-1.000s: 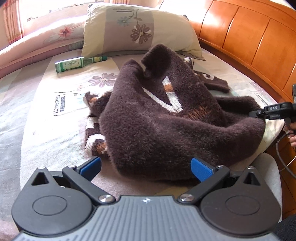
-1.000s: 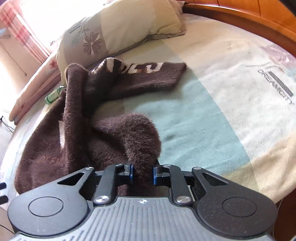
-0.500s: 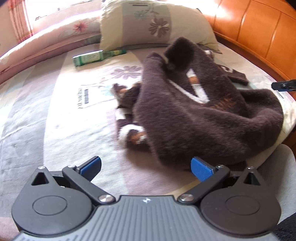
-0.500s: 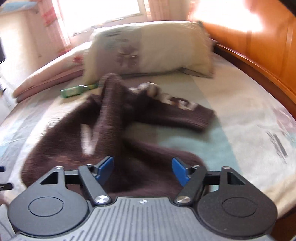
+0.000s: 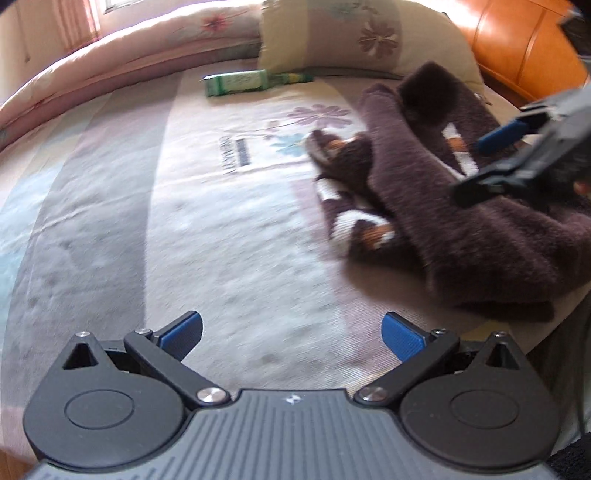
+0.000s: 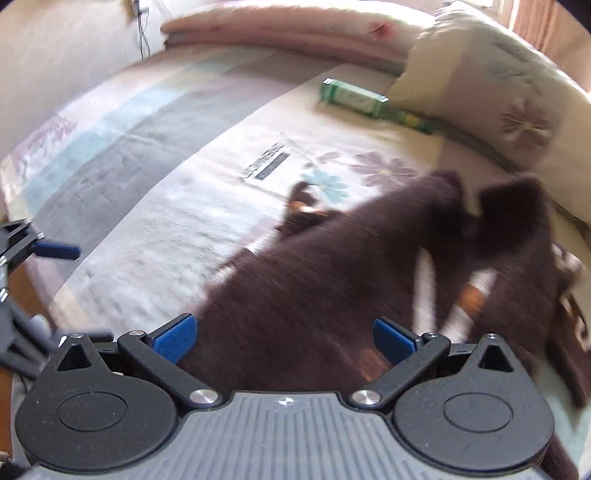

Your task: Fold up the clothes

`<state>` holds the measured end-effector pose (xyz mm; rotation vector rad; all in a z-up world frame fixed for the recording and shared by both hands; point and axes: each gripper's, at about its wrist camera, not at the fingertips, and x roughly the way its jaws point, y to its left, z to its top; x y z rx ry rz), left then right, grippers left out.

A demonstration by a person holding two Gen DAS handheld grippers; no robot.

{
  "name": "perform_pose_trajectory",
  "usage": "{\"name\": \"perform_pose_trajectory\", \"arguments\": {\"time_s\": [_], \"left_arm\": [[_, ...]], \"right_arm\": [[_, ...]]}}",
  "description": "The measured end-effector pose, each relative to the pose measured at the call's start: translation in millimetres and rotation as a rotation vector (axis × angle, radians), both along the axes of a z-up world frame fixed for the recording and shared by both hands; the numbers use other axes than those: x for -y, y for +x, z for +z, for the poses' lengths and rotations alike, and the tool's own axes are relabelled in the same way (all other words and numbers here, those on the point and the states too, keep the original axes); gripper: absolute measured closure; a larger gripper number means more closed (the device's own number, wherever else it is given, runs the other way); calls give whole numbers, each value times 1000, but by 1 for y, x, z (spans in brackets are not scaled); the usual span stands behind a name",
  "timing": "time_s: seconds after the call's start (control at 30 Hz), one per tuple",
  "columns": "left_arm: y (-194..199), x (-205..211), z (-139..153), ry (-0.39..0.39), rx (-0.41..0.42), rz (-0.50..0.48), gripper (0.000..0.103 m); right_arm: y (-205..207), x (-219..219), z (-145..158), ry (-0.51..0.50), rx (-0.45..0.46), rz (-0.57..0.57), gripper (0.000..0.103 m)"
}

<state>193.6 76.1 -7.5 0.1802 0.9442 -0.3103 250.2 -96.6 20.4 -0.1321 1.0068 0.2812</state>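
A fuzzy dark brown sweater [image 5: 461, 229] with white and orange stripes lies crumpled on the bed, at the right of the left wrist view. My left gripper [image 5: 291, 328] stands open over bare sheet, to the left of the sweater, with nothing between its fingers. In the right wrist view the sweater [image 6: 332, 288] fills the lower right. My right gripper [image 6: 284, 332] hovers over it with its jaws opening wide, and the pads press on nothing. One of its blue fingers [image 5: 502, 134] shows above the sweater in the left wrist view.
A green bottle [image 5: 240, 83] lies on the floral bed sheet [image 5: 221, 221] in front of a flowered pillow [image 5: 362, 37]. The wooden headboard [image 5: 528, 55] rises at the far right. A rolled pink quilt [image 6: 277, 29] runs along the back.
My right gripper let go of the sweater's edge, opened wide and swung over the sweater. My left gripper shifted left, off the sweater and onto bare sheet.
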Motion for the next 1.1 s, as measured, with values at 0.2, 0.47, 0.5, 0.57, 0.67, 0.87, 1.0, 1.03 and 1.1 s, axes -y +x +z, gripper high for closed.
{"name": "perform_pose_trajectory", "arguments": {"time_s": [0.2, 0.47, 0.5, 0.57, 0.67, 0.87, 1.0, 1.03, 1.1], "left_arm": [[-2, -17, -6, -24, -19, 29, 1], [3, 1, -1, -32, -9, -15, 1], [5, 7, -2, -31, -13, -25, 1], [8, 20, -4, -29, -19, -45, 1], [13, 41, -5, -36, -28, -81, 1], [26, 84, 0, -43, -10, -143, 1], [38, 113, -6, -46, 2, -194, 1], [42, 120, -11, -37, 3, -200, 1], [49, 132, -24, -4, -1, -201, 1]], "right_arm": [[29, -43, -36, -156, -52, -4, 0], [0, 53, -29, -143, -51, -169, 0], [-5, 68, -26, -142, -47, -194, 0], [-15, 97, -23, -143, -43, -242, 0], [-27, 137, -28, -116, -58, -316, 0], [-49, 191, -41, 20, -57, -425, 0], [-61, 206, -47, 115, -39, -453, 0], [-63, 207, -48, 126, -32, -455, 0], [-63, 209, -52, 153, -29, -467, 0]]}}
